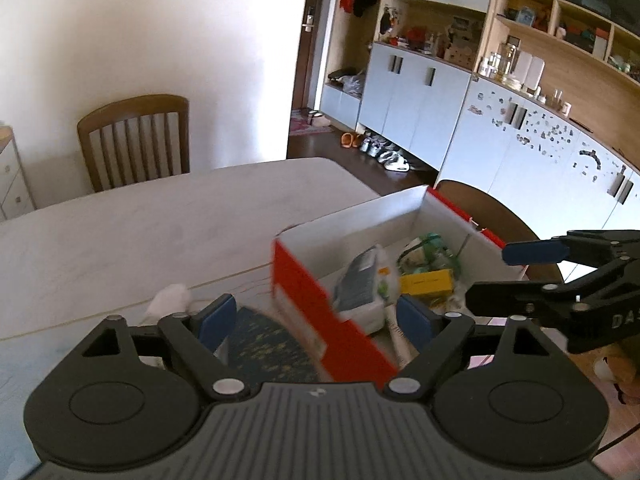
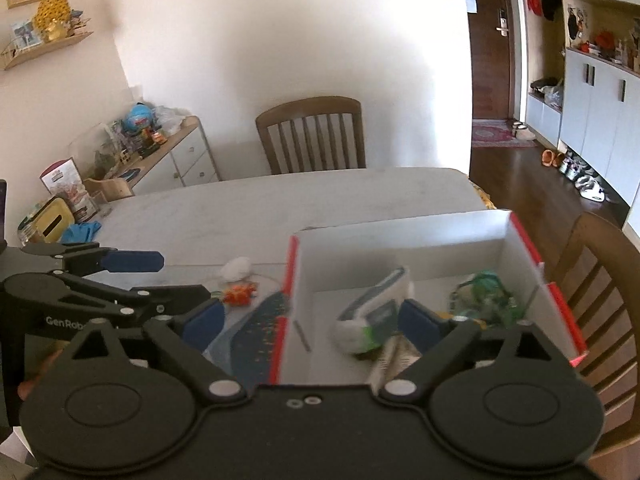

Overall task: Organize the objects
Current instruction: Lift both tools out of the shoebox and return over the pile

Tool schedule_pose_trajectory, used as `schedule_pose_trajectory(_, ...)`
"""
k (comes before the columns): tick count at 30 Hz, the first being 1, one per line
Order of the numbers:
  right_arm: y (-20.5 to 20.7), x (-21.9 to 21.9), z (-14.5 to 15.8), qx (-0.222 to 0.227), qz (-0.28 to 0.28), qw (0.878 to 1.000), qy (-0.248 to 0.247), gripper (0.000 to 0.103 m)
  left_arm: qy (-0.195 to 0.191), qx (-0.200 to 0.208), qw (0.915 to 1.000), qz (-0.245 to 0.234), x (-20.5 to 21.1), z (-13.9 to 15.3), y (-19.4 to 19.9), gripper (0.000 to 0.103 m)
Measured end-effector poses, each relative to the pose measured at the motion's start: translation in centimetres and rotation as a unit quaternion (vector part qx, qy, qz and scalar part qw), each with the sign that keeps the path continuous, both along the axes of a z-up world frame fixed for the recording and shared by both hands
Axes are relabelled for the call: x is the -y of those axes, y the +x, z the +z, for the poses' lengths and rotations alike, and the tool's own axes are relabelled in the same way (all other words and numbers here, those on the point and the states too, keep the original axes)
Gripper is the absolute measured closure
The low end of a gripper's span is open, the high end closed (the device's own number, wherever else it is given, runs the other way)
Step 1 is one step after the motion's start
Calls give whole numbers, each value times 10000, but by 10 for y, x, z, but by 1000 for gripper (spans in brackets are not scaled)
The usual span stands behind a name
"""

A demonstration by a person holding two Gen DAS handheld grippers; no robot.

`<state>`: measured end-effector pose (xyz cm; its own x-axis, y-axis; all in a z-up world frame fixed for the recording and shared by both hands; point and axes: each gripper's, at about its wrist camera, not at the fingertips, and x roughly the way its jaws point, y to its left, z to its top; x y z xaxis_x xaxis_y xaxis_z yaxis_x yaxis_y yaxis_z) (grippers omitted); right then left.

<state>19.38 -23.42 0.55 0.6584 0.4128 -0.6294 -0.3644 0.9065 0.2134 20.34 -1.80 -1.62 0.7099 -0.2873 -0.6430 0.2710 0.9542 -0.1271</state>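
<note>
A red-and-white box (image 2: 400, 240) is seen on the tabletop (image 2: 280, 200), holding a blurred white-and-grey packet (image 2: 372, 316), a yellow carton (image 1: 426, 283) and a green bundle (image 2: 488, 296). The fingers of the left gripper (image 1: 316, 316) are spread wide, with the box's red wall between them untouched. Those of the right gripper (image 2: 312, 322) are likewise spread, nothing pinched. Beside the box, a dark patterned flat item (image 2: 260, 320), an orange toy (image 2: 240, 294) and a white wad (image 2: 236, 268) are found. Wooden chairs (image 2: 312, 132) are set around.

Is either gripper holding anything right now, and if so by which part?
Nothing is held. The left gripper and right gripper both stand open above the red-and-white cardboard box; the grey-and-white packet lies loose inside it.
</note>
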Motion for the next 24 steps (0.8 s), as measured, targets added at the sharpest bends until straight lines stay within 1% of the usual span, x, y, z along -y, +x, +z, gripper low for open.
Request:
schedule_pose_trajectory(2,-3,-13,0,-13,-2,10000,8,3,-24,-31,10000,50,-15,-3,-4,9)
schedule_pose_trajectory(3,-4,-18,-1,-37,8,10000,12,3,-26,-34,10000,78,-22,-4,-7,1)
schedule_pose_trajectory(4,-5,-25,-1,-57,17,10000,2,3,-39,-21,9999,106,-30,-6,-9,0)
schedule_pose_trajectory(8,-8,-50,-5,-136,46,9999,-33,2,-123,-82,9997,204,-60,-14,-13,0)
schedule_pose_trajectory(14,-9,-85,-12,-227,97,9996,-153,2,-140,-32,9991,398,-98,-27,-15,0)
schedule_pose_trajectory(17,-5,-99,-15,-297,92,9993,-186,2,-70,-72,9990,431,-114,-36,-12,0)
schedule_pose_trajectory(24,16,-129,-23,-428,79,9985,-322,2,172,-197,9990,355,-130,-67,-4,0)
